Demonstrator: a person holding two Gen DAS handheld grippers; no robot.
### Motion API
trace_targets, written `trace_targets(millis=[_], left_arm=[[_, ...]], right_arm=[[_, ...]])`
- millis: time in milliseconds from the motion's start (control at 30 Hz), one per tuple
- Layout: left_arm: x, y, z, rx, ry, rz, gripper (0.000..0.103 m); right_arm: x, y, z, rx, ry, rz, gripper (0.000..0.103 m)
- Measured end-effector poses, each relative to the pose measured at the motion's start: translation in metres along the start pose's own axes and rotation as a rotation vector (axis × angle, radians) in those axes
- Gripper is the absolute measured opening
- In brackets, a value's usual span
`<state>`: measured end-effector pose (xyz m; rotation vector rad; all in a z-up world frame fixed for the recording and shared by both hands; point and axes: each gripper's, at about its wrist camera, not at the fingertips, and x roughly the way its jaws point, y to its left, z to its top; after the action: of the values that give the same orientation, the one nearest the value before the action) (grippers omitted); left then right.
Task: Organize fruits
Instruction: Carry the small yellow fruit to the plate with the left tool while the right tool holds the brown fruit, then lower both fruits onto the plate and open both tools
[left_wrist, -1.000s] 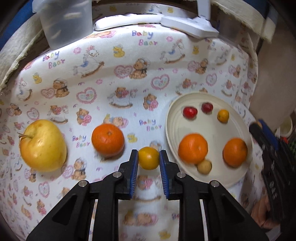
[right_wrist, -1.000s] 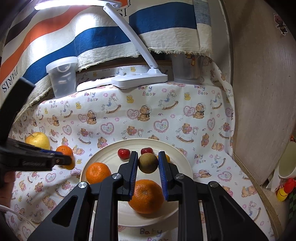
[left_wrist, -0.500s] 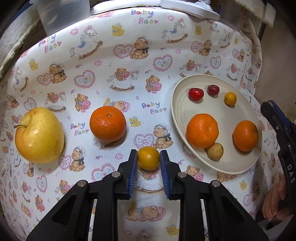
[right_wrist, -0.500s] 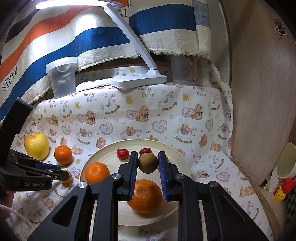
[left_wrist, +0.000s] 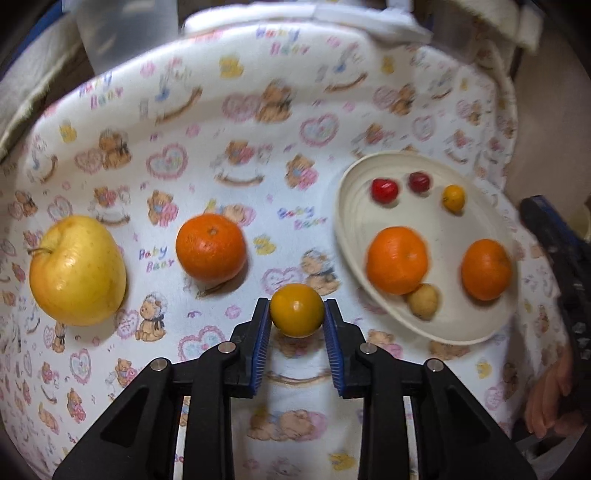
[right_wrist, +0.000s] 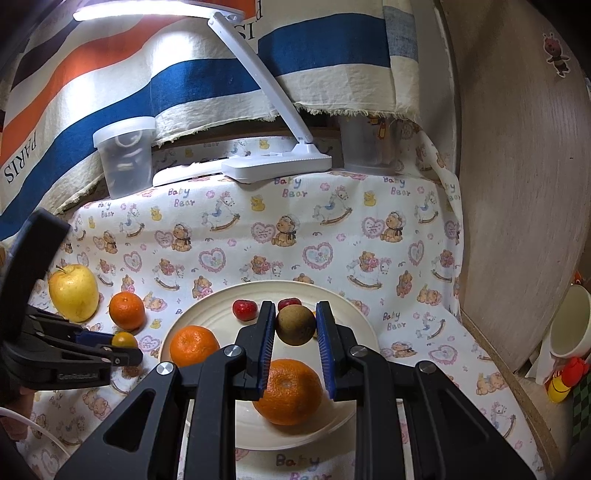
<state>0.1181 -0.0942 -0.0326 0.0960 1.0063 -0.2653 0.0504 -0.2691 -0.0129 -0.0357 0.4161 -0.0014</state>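
Plate (left_wrist: 354, 258): six fruits in. Left claw (left_wrist: 296, 317) grips kumquat (left_wrist: 296, 309), right claw (right_wrist: 295, 326) brown fruit (right_wrist: 295, 325); apple (left_wrist: 77, 269), orange (left_wrist: 210, 247) left of plate.

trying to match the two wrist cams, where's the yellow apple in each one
Left wrist view: the yellow apple lies at the far left on the printed cloth, left of a loose orange.
Right wrist view: the yellow apple sits at the left edge, just above the left gripper, again with that orange beside it.
Shared landmark: the cream plate holding fruit, right of the apple in both views.
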Motion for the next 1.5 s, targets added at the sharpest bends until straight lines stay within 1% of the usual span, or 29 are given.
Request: trace_targets(millis=[67, 167, 367, 400, 467, 633, 700, 800, 900, 933, 1000, 1033, 1133, 1167, 1233, 1367, 1433, 1500], left_arm=[[-0.008, -0.003, 0.000, 0.006, -0.026, -0.023, 0.027], [-0.019, -0.010, 0.000, 0.027, -0.052, -0.012, 0.027], [-0.040, -0.023, 0.004, 0.060, -0.101, -0.039, 0.027], [-0.039, -0.030, 0.006, 0.064, -0.103, -0.042, 0.027], [-0.038, -0.038, 0.009, 0.068, -0.101, -0.055, 0.027], [-0.028, -0.047, 0.008, 0.078, -0.084, -0.088, 0.027], [-0.024, -0.050, 0.008, 0.078, -0.073, -0.098, 0.027], [-0.017, -0.053, 0.007, 0.072, -0.056, -0.110, 0.027], [-0.012, -0.056, 0.007, 0.072, -0.040, -0.120, 0.027], [-0.011, -0.057, 0.007, 0.071, -0.032, -0.124, 0.027], [-0.007, -0.056, 0.006, 0.061, -0.015, -0.132, 0.028], [-0.008, -0.056, 0.005, 0.059, -0.025, -0.129, 0.028], [-0.009, -0.056, 0.005, 0.066, -0.034, -0.121, 0.028], [-0.009, -0.056, 0.005, 0.062, -0.036, -0.126, 0.029], [-0.011, -0.054, 0.006, 0.049, -0.039, -0.129, 0.044], [-0.019, -0.051, 0.005, 0.044, -0.076, -0.132, 0.057], [-0.024, -0.049, 0.004, 0.043, -0.098, -0.126, 0.066], [-0.030, -0.047, 0.002, 0.044, -0.118, -0.120, 0.070]], right_arm=[[-0.002, 0.001, 0.000, -0.004, -0.007, -0.003, 0.023], [-0.005, 0.004, 0.000, -0.025, -0.024, -0.012, 0.023], [-0.016, 0.010, 0.003, -0.063, -0.064, -0.012, 0.023], [-0.017, 0.009, 0.004, -0.063, -0.063, -0.005, 0.023], [-0.016, 0.004, 0.006, -0.034, -0.042, 0.016, 0.023], [-0.009, -0.023, 0.011, 0.110, 0.031, 0.068, 0.023], [-0.004, -0.033, 0.012, 0.165, 0.067, 0.102, 0.023], [0.003, -0.039, 0.010, 0.206, 0.123, 0.155, 0.023], [0.009, -0.039, 0.007, 0.221, 0.166, 0.188, 0.023], [0.010, -0.038, 0.007, 0.215, 0.177, 0.185, 0.023], [0.012, -0.035, 0.006, 0.189, 0.196, 0.134, 0.023], [0.013, -0.035, 0.005, 0.184, 0.198, 0.124, 0.023], [0.016, -0.039, 0.005, 0.199, 0.222, 0.138, 0.023], [0.017, -0.040, 0.004, 0.205, 0.226, 0.143, 0.023], [0.018, -0.040, 0.004, 0.204, 0.231, 0.146, 0.023], [0.018, -0.039, 0.003, 0.199, 0.227, 0.141, 0.023], [0.018, -0.038, 0.004, 0.199, 0.225, 0.138, 0.023], [0.019, -0.038, 0.004, 0.193, 0.227, 0.133, 0.023]])
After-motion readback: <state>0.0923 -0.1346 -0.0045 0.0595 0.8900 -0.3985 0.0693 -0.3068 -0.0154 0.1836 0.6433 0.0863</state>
